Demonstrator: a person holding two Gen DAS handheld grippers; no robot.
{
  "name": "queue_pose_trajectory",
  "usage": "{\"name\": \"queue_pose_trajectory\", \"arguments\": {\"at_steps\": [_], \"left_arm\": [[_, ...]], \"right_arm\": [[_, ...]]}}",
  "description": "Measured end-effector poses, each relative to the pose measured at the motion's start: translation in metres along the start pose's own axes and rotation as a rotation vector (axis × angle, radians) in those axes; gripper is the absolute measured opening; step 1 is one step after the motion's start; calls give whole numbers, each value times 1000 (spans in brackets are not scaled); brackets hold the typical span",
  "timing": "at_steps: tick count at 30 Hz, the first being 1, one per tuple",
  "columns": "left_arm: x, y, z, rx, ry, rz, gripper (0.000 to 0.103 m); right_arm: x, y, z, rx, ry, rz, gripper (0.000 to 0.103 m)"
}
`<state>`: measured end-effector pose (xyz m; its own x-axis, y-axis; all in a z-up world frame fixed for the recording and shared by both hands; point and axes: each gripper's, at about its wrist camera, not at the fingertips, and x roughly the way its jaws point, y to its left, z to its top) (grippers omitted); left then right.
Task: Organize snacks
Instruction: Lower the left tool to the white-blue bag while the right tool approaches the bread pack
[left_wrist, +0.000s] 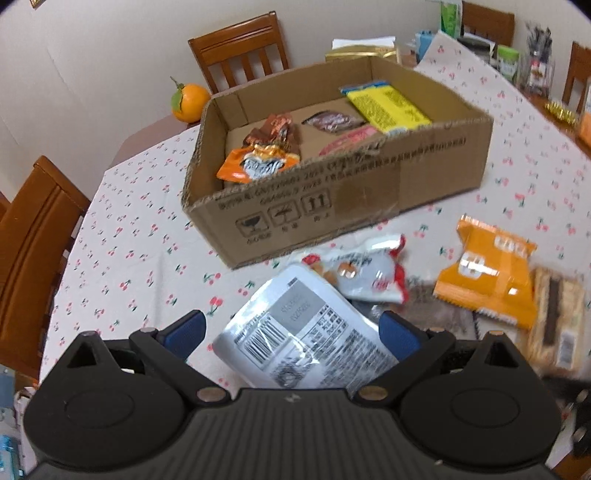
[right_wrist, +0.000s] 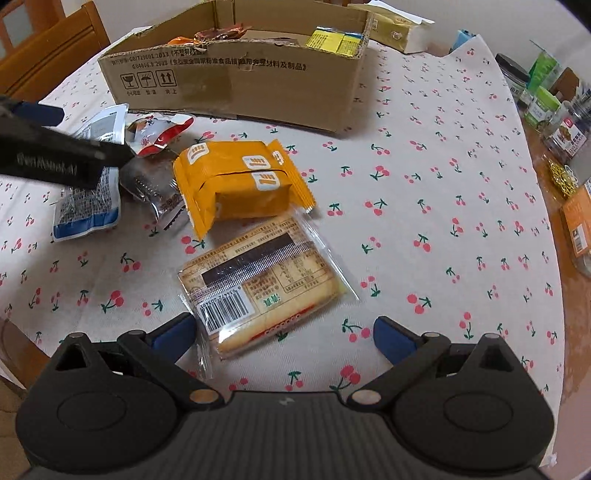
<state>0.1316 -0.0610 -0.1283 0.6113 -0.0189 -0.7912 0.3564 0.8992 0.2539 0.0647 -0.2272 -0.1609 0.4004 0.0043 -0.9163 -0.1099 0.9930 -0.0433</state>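
A cardboard box (left_wrist: 369, 192) holds several snack packets; it also shows in the right wrist view (right_wrist: 236, 85). My left gripper (left_wrist: 291, 332) is open, its jaws on either side of a silver-white snack packet (left_wrist: 306, 332) lying on the tablecloth. Beyond it lie a red-white packet (left_wrist: 365, 273) and an orange packet (left_wrist: 487, 273). My right gripper (right_wrist: 284, 336) is open above a clear cracker packet (right_wrist: 262, 280). The orange packet (right_wrist: 236, 181) lies beyond it. The left gripper (right_wrist: 55, 155) appears at the left, over the silver packet (right_wrist: 88, 206).
The table has a cherry-print cloth (right_wrist: 424, 221). Wooden chairs (left_wrist: 33, 240) stand around it. An orange fruit (left_wrist: 188, 101) sits behind the box. Jars and boxes (right_wrist: 554, 103) crowd the right edge. A small dark wrapped snack (right_wrist: 155, 192) lies next to the orange packet.
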Motion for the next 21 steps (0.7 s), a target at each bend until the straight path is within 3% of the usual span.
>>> {"name": "queue_pose_trajectory", "arguments": {"at_steps": [11,21], "left_arm": [[-12,29,-29,-2,57,40,100],[0,21,-8,-61,24,-22,100]], "right_arm": [[-5,-30,-5,31,20,-74,103],[-29,-21,18,22,-71,-28,103]]}}
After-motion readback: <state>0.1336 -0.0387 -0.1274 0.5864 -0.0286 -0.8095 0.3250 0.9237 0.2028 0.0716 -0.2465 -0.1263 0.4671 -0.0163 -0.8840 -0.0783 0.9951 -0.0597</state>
